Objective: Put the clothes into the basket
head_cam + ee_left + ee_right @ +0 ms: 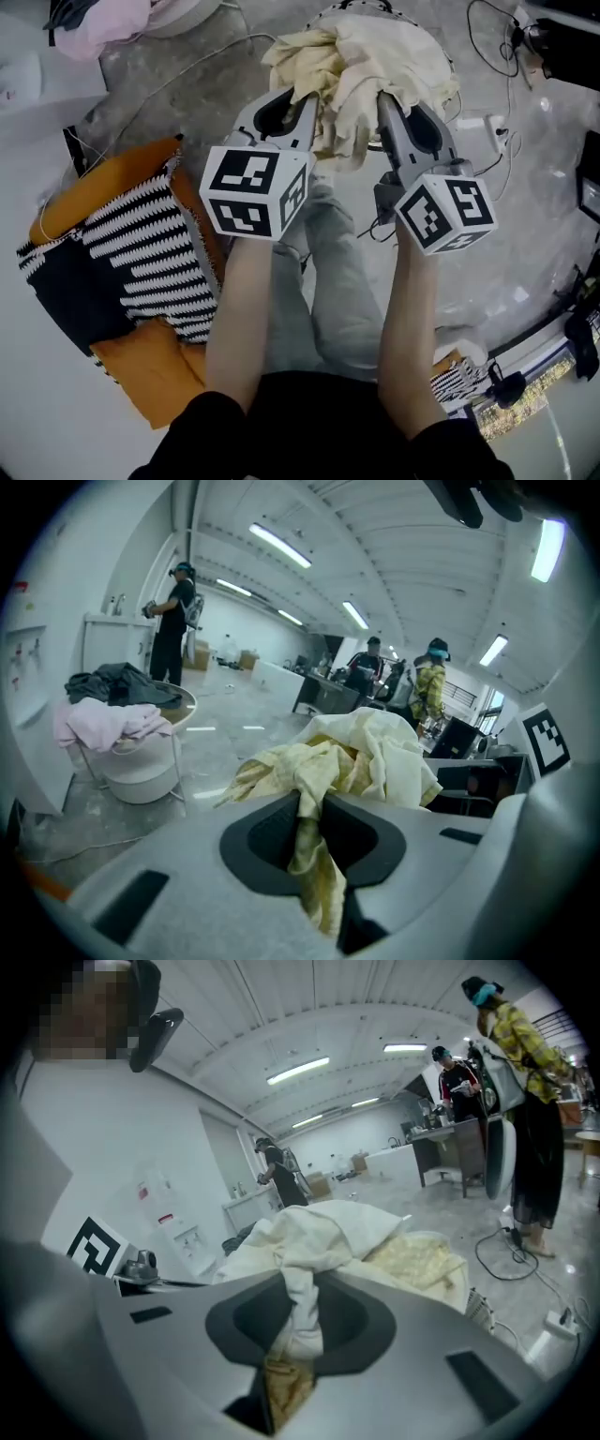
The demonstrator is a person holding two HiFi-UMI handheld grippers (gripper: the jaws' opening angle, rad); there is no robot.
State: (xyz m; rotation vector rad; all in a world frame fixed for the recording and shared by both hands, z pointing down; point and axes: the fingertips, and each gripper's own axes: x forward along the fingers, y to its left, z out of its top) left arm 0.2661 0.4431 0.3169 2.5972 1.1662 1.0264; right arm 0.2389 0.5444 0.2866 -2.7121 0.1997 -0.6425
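A crumpled cream and pale-yellow cloth (361, 56) hangs bunched between both grippers, over a white wire basket (330, 11) at the top of the head view. My left gripper (305, 103) is shut on the cloth's left side, and my right gripper (386, 101) is shut on its right side. In the left gripper view, a yellow checked fold (347, 757) is pinched in the left gripper (314, 808). The right gripper view shows a white fold (319, 1241) clamped in the right gripper (298, 1302), with basket wire (483, 1312) just beyond. The cloth hides most of the basket.
An orange cushion with a black-and-white striped knit (141, 253) lies on the floor at left. Pink and dark clothes (103, 23) sit heaped on a round white stand (141, 771). Cables and a power strip (487, 127) lie to the right. Several people (530, 1101) stand further off.
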